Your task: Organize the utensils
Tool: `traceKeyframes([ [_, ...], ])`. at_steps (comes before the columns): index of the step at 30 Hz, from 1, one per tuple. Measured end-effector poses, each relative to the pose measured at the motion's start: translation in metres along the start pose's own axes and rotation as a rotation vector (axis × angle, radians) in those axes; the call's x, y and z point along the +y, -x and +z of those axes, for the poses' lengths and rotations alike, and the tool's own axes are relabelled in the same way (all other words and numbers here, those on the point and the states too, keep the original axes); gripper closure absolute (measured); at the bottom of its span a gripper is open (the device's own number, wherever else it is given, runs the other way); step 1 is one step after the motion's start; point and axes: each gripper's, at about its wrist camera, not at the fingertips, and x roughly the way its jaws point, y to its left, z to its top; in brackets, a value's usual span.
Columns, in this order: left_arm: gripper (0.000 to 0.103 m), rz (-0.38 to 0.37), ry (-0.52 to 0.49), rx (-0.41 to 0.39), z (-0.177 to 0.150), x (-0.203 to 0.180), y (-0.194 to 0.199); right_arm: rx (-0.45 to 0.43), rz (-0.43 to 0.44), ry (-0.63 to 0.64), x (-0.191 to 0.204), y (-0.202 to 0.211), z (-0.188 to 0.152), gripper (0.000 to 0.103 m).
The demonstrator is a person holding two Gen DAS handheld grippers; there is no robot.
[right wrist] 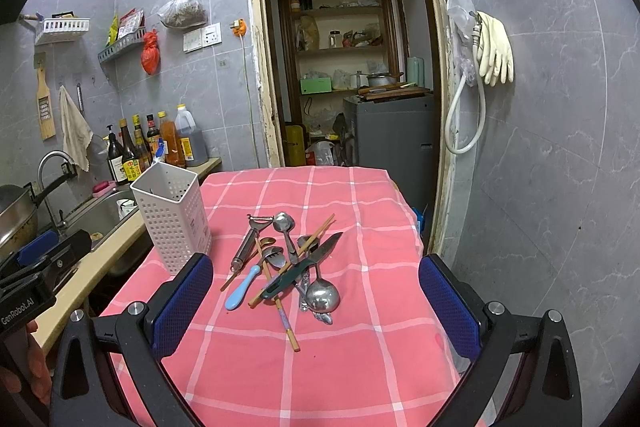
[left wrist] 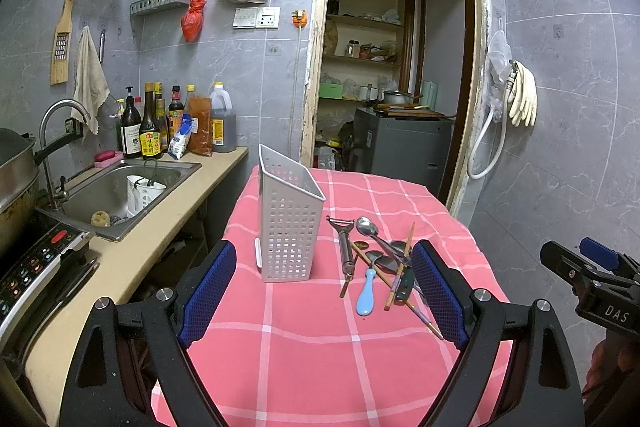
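A white perforated utensil holder stands upright on the pink checked tablecloth. To its right lies a pile of utensils: a metal peeler, spoons, a ladle, a green-handled knife, chopsticks and a blue-handled piece. My left gripper is open and empty, above the near side of the table. My right gripper is open and empty, nearer than the pile. Each gripper also shows at the edge of the other's view.
A counter with a steel sink, bottles and a stove panel runs along the left of the table. A doorway opens behind the table. Tiled wall with hanging gloves is to the right.
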Motion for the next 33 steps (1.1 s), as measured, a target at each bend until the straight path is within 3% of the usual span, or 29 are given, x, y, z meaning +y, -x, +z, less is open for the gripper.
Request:
traceKeyframes([
  [23,0.017,0.002,0.001,0.009,-0.009,0.009,-0.008,0.008,-0.001,-0.005,0.001,0.000,0.005,0.000],
  [33,0.017,-0.002,0.001,0.018,-0.011,0.011,-0.015,0.021,-0.007,-0.008,-0.001,-0.020,-0.001,0.000],
])
